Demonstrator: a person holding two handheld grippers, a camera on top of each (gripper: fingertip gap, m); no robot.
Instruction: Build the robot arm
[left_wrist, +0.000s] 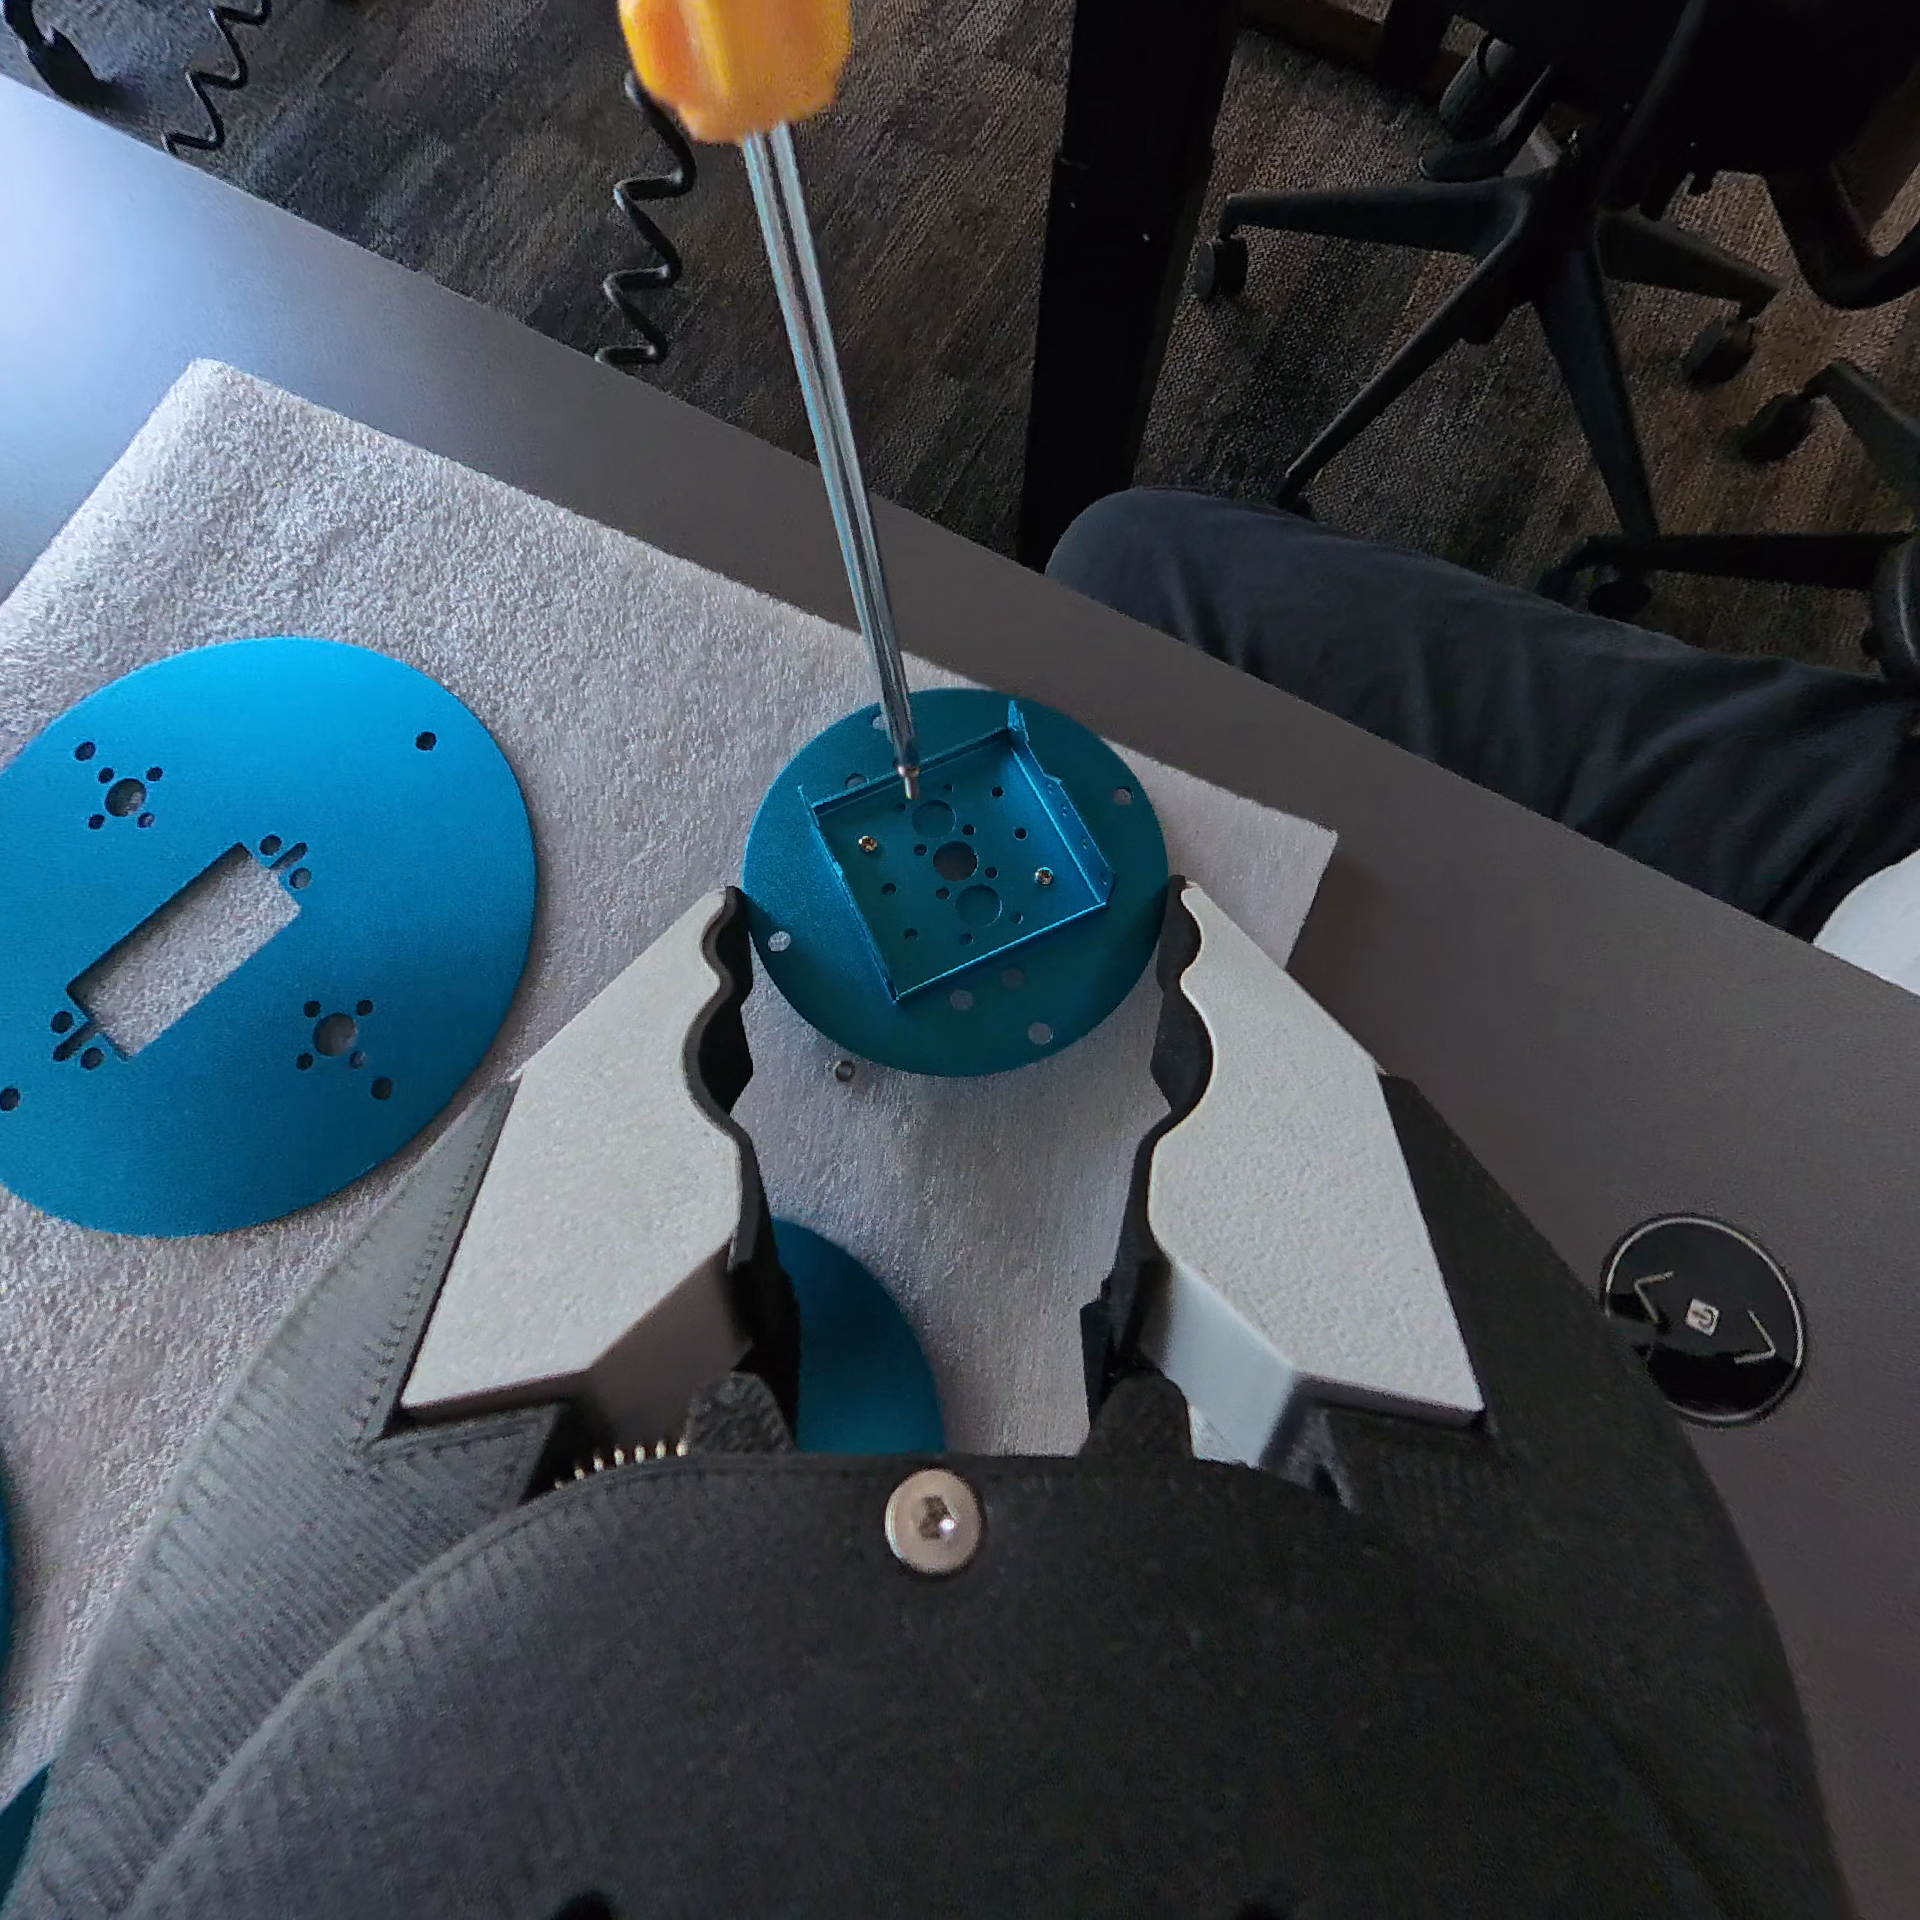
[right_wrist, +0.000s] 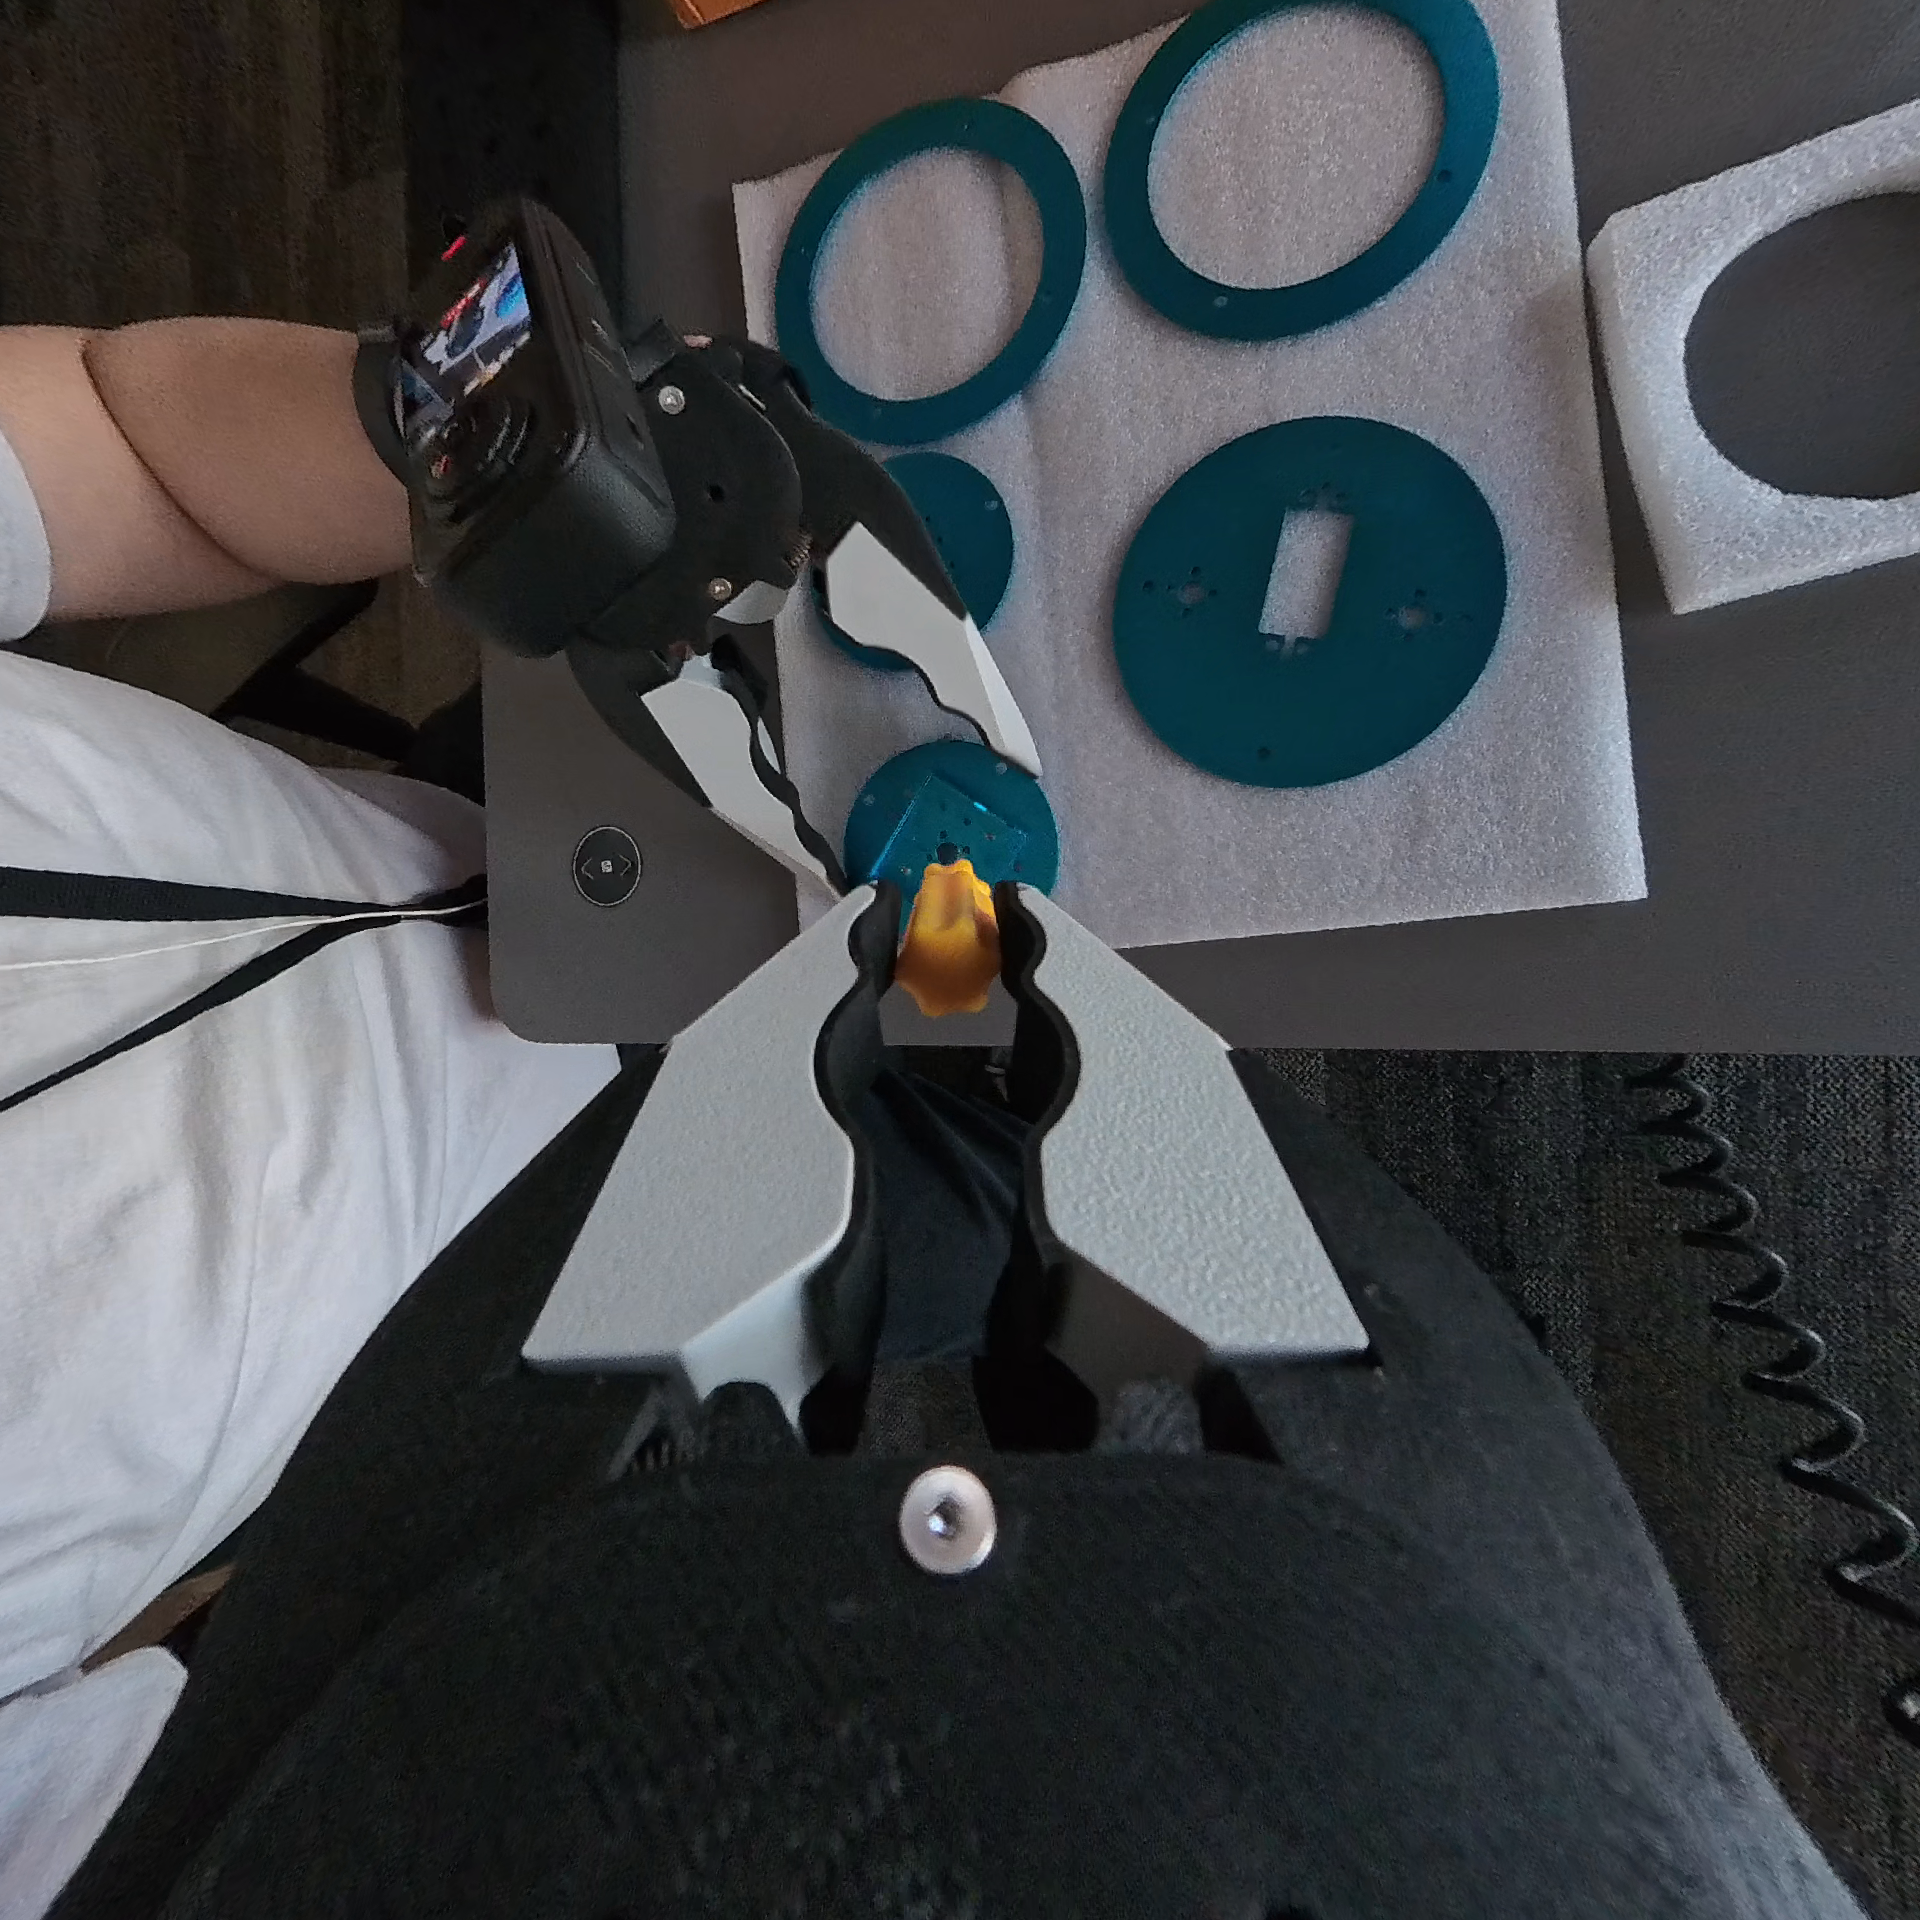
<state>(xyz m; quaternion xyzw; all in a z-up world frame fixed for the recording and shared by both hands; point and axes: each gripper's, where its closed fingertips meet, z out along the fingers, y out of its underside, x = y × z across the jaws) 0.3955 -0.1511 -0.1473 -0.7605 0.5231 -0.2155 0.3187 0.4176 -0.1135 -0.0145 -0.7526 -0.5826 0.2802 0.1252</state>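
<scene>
A small blue disc (left_wrist: 935, 1029) lies on a white foam mat (left_wrist: 364, 540) with a square blue bracket (left_wrist: 961, 862) on top of it. My left gripper (left_wrist: 956, 899) has its jaws spread wide, with the fingertips (left_wrist: 727, 914) touching the disc's rim on either side. My right gripper (right_wrist: 945, 899) is shut on the yellow handle (right_wrist: 940, 935) of a screwdriver. The screwdriver's shaft (left_wrist: 831, 447) comes down steeply, and its tip rests on a screw at the bracket's far corner (left_wrist: 909, 779). The left gripper also shows in the right wrist view (right_wrist: 935, 821), straddling the disc (right_wrist: 1029, 842).
A large blue disc with a rectangular slot (left_wrist: 260, 935) lies left of the small one. Two blue rings (right_wrist: 930, 255) (right_wrist: 1299, 166) and another small disc (left_wrist: 862, 1340) share the mat. A tiny loose part (left_wrist: 847, 1070) lies by the disc. A foam block (right_wrist: 1766, 364), the table's edge and a person's leg (left_wrist: 1455, 707) are close. Some 15 cm of space lies between my two pairs of fingers.
</scene>
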